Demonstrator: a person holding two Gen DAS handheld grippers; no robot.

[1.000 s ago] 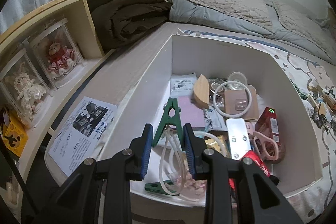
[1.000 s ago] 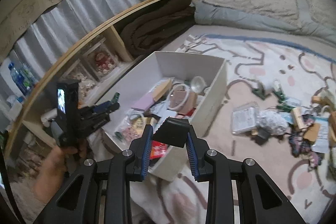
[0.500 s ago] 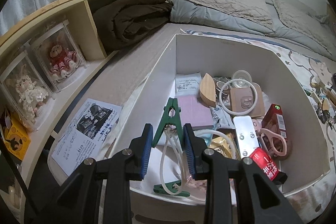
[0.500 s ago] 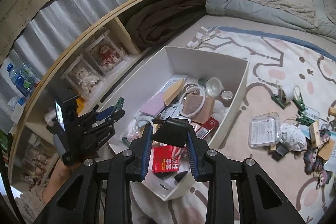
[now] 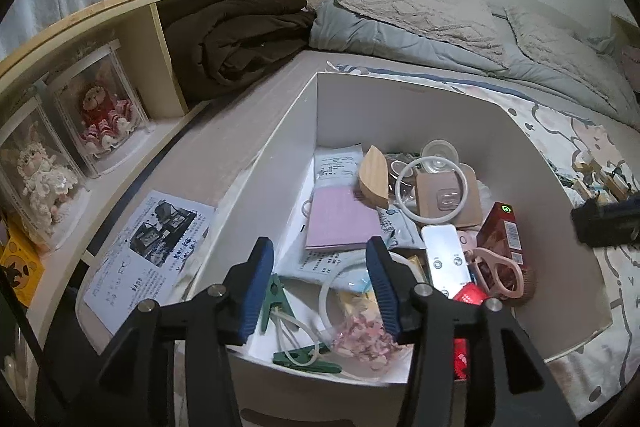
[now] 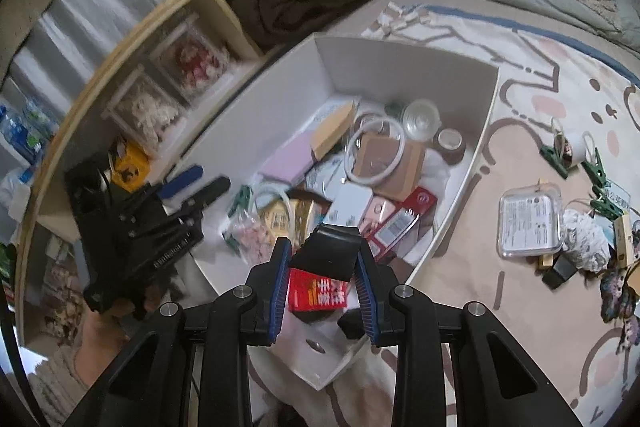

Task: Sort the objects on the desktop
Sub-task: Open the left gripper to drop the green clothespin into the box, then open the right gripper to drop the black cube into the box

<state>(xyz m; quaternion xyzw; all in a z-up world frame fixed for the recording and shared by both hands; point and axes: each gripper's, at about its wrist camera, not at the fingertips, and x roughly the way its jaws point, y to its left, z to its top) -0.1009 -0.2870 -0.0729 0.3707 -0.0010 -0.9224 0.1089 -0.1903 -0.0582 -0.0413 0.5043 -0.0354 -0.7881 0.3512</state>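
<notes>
A white box (image 5: 280, 147) on the bed holds a pink notebook (image 5: 340, 219), a wooden piece, a white ring, pink scissors and other small items. My left gripper (image 5: 320, 255) hovers over the box's near corner with its jaws opening and nothing pressed between the pads. Below it, on the box floor, lies a green clip (image 5: 276, 301) tied to clear tubing. My right gripper (image 6: 323, 247) is shut on a black wedge-shaped block (image 6: 330, 255) above the box's (image 6: 400, 55) near end, over a red packet (image 6: 316, 293). The left gripper (image 6: 208, 181) also shows at left in the right wrist view.
On the patterned blanket right of the box lie a clear plastic case (image 6: 530, 223), green clips (image 6: 554, 155), crumpled paper (image 6: 584, 235) and wooden bits. A wooden shelf with boxed dolls (image 5: 100, 119) and a brown blanket (image 5: 240, 39) runs along the left. A printed sheet (image 5: 152, 251) lies beside the box.
The left jaws have spread apart and the green clip with tubing has dropped from between them into the box. The right gripper has come in over the box, still holding the black block.
</notes>
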